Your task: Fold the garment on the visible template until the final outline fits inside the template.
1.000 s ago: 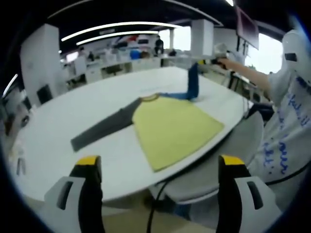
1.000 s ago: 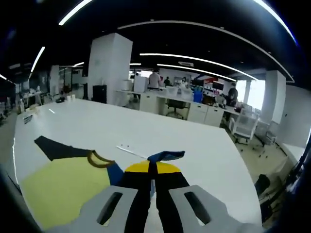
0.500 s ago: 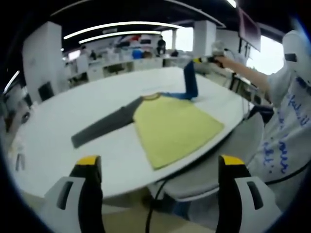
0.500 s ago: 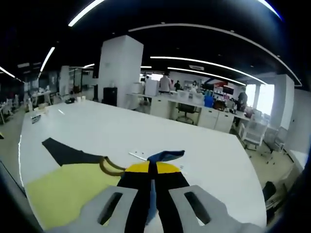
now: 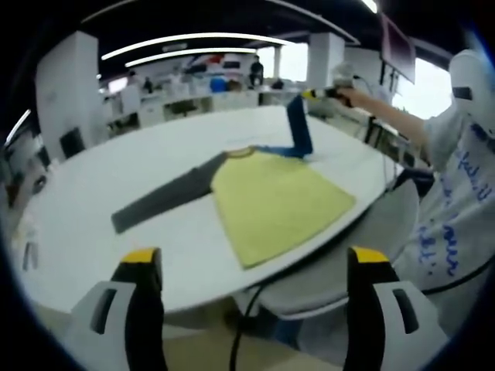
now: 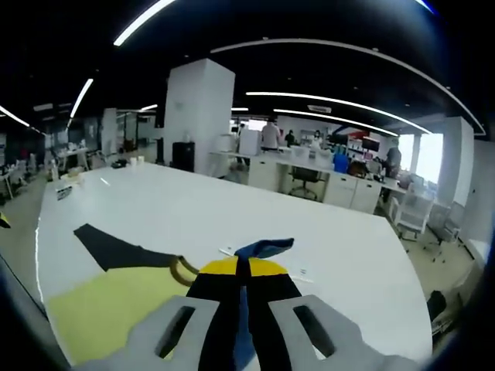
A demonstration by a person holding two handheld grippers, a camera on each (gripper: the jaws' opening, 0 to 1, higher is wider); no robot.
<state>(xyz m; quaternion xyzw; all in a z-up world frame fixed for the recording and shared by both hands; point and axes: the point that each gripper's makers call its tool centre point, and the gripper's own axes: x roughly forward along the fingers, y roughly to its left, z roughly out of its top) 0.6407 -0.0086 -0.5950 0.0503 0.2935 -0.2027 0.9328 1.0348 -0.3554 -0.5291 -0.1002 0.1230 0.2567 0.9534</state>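
Yellow cloth with dark sleeves, the garment lies flat on the white table at about 12 o'clock from the left gripper, well apart from it. In the left gripper view, going left to right: one dark grey sleeve stretches out toward 9 o'clock across the tabletop, then comes the yellow body, one corner of it close to the table's near edge, then a brown-trimmed collar at the top, and at roughly 1 o'clock a blue sleeve stands lifted off the table, pinched at its upper end by the right gripper, which a person's outstretched arm carries in from 2 o'clock. The left gripper's jaws stand wide apart, yellow-tipped, with nothing between them, low before the table's edge. In the right gripper view the right gripper has its jaws drawn together on the blue sleeve, whose end pokes out past the yellow tips at 12 o'clock; the yellow body spreads at 8 o'clock, the dark sleeve reaches toward 10 o'clock, and the white table runs off beyond.
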